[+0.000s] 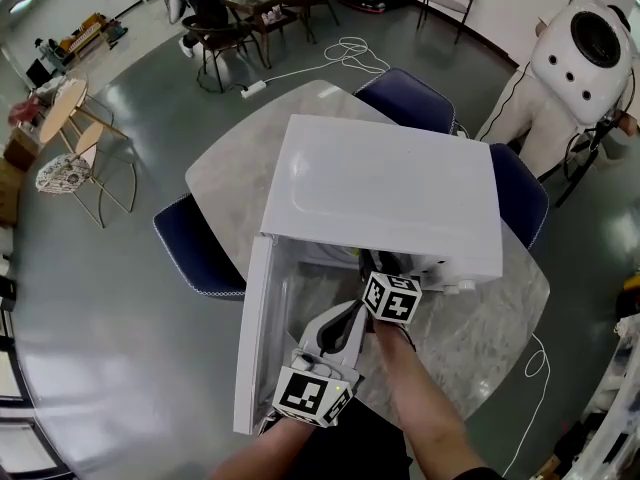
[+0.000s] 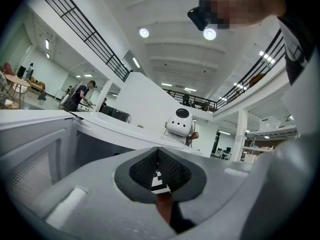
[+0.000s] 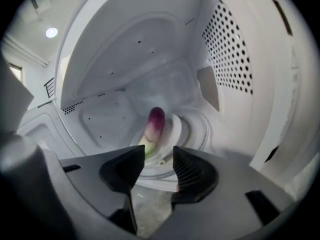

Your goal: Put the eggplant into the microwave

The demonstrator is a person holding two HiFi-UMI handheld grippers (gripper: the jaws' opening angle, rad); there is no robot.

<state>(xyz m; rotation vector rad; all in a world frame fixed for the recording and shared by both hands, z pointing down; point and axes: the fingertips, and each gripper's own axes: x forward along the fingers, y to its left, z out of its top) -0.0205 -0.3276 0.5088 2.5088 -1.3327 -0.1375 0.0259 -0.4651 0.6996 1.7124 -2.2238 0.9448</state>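
Inside microwave [image 1: 380, 188], eggplant [image 3: 153, 128] lies on turntable [image 3: 192, 129]: placing looks done. Right tool [image 3: 157, 159] in microwave mouth, jaws apart, clear of eggplant. Left tool [image 2: 158, 165] outside microwave by open door [image 1: 255, 348], jaws together, empty. Remaining: withdraw right tool, perhaps shut door. Microwave walls close around right tool; front open.

Noted purple fading to pale yellow-green on eggplant [image 3: 154, 126]. Logged microwave [image 1: 380, 193] as white inside and out, with a grid of dark round holes on one inner wall [image 3: 231, 49]. Recorded black-and-white square patterns on marker cubes [image 1: 391, 297], grey-white marbling on table [image 1: 480, 333], dark navy on chairs [image 1: 195, 253], dull grey-green on floor [image 1: 100, 308].
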